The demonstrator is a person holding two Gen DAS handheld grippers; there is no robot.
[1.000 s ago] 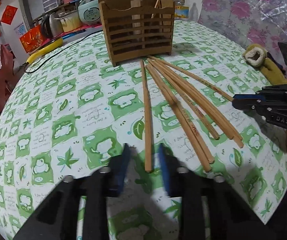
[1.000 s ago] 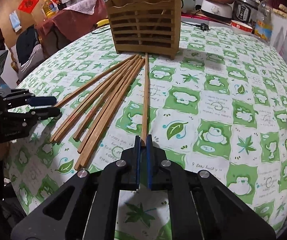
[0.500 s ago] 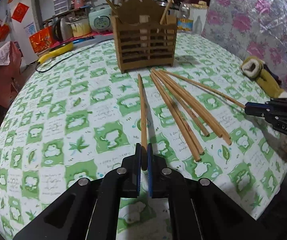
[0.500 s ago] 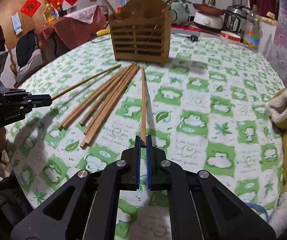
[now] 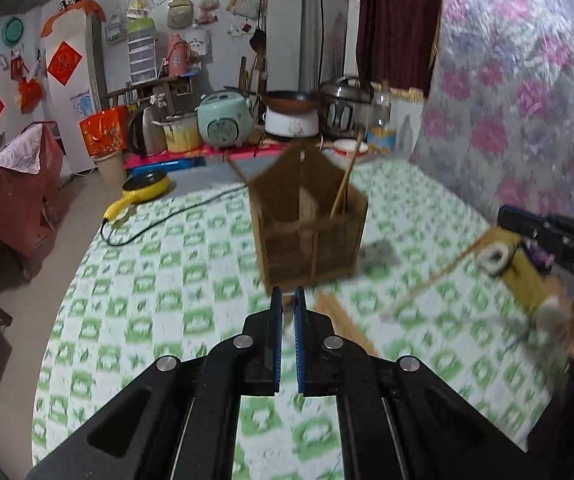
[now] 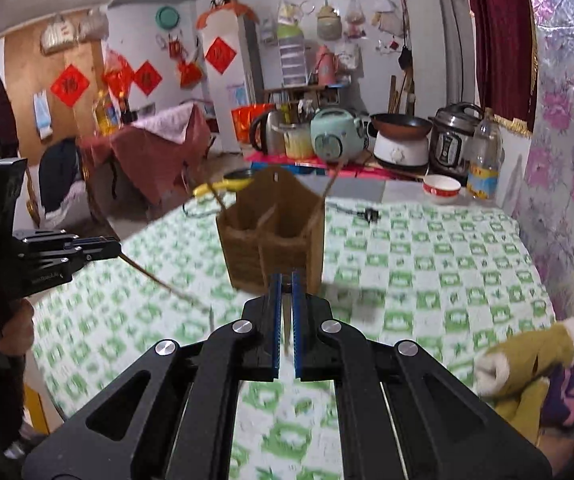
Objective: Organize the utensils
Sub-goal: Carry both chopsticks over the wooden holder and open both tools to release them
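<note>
Left wrist view. Table: round, covered in a green-and-white checked cloth, blurred. Wooden utensil holder: upright on the cloth past the fingertips, one chopstick leaning in its right compartment. Left gripper: blue-padded jaws nearly together, clamped on the end of a chopstick that shows between them. Loose chopsticks: lying on the cloth just right of the jaws. Right gripper: at the right edge, jaws pinched on a chopstick slanting down toward the cloth. Room: yellow pan and black cable at the table's far edge; rice cooker, kettle and pots on a counter behind; floral sheet to the right.

Right wrist view. Right gripper: jaws close together on a thin chopstick. Holder: straight ahead, two compartments visible. Left gripper: at left, holding its chopstick above the cloth. Yellow-green plush item: lower right. Red paper diamonds on the far wall.
</note>
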